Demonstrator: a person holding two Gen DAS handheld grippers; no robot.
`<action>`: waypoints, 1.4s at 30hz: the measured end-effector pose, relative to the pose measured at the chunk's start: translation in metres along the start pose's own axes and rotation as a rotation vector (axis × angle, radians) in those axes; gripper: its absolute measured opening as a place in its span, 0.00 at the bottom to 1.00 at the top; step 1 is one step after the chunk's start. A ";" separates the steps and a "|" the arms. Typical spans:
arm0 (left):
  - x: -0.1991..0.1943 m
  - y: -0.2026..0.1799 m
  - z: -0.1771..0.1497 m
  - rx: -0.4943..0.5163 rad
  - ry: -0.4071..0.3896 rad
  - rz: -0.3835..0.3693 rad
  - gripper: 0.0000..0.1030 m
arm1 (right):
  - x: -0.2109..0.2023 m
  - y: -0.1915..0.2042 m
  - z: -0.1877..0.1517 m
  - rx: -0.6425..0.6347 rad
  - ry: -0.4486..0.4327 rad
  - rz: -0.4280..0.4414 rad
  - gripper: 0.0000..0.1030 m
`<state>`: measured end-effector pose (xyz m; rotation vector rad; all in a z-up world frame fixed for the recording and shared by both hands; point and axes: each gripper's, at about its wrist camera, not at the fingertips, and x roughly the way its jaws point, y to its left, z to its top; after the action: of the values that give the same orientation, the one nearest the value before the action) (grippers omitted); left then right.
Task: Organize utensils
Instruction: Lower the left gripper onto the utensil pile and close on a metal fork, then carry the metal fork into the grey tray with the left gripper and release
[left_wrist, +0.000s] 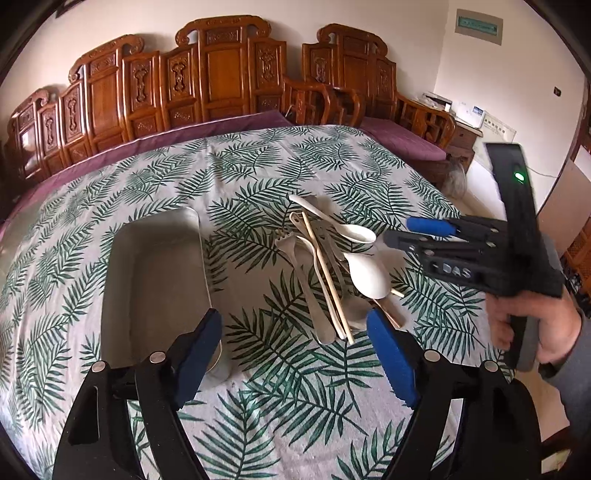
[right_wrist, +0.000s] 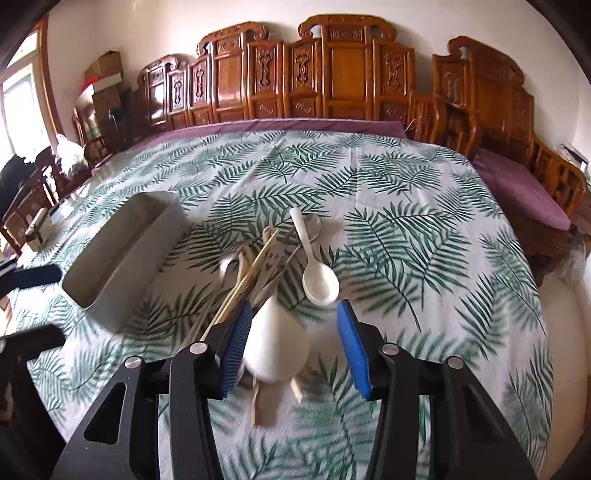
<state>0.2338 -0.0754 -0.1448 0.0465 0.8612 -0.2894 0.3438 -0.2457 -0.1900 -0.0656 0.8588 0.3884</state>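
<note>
A pile of utensils (left_wrist: 328, 266) lies on the leaf-print tablecloth: white spoons (left_wrist: 369, 273), a metal fork (left_wrist: 295, 254), wooden chopsticks (left_wrist: 327, 275). A grey rectangular tray (left_wrist: 155, 273) lies left of the pile. My left gripper (left_wrist: 295, 350) is open and empty, just in front of the tray and the pile. My right gripper (right_wrist: 293, 343) is open, its fingers either side of the bowl of a large white spoon (right_wrist: 275, 343). A smaller white spoon (right_wrist: 319, 282) and chopsticks (right_wrist: 251, 277) lie beyond. The tray also shows in the right wrist view (right_wrist: 122, 247). The right gripper appears in the left wrist view (left_wrist: 406, 230).
Carved wooden benches (left_wrist: 221, 81) with purple cushions (left_wrist: 402, 140) stand behind the table. A small container (right_wrist: 37, 229) sits at the table's left edge. Boxes (right_wrist: 103, 74) are stacked in the far left corner.
</note>
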 end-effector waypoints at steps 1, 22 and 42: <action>0.003 0.000 0.002 0.001 0.002 -0.007 0.71 | 0.007 -0.001 0.003 -0.003 0.008 -0.001 0.46; 0.047 -0.001 0.023 -0.029 0.053 -0.036 0.66 | 0.119 -0.019 0.049 -0.084 0.218 -0.054 0.10; 0.133 -0.004 0.036 -0.053 0.184 -0.011 0.26 | 0.017 -0.052 -0.026 0.016 0.166 -0.038 0.08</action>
<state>0.3405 -0.1159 -0.2211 0.0196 1.0516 -0.2751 0.3543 -0.2944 -0.2251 -0.1007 1.0231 0.3436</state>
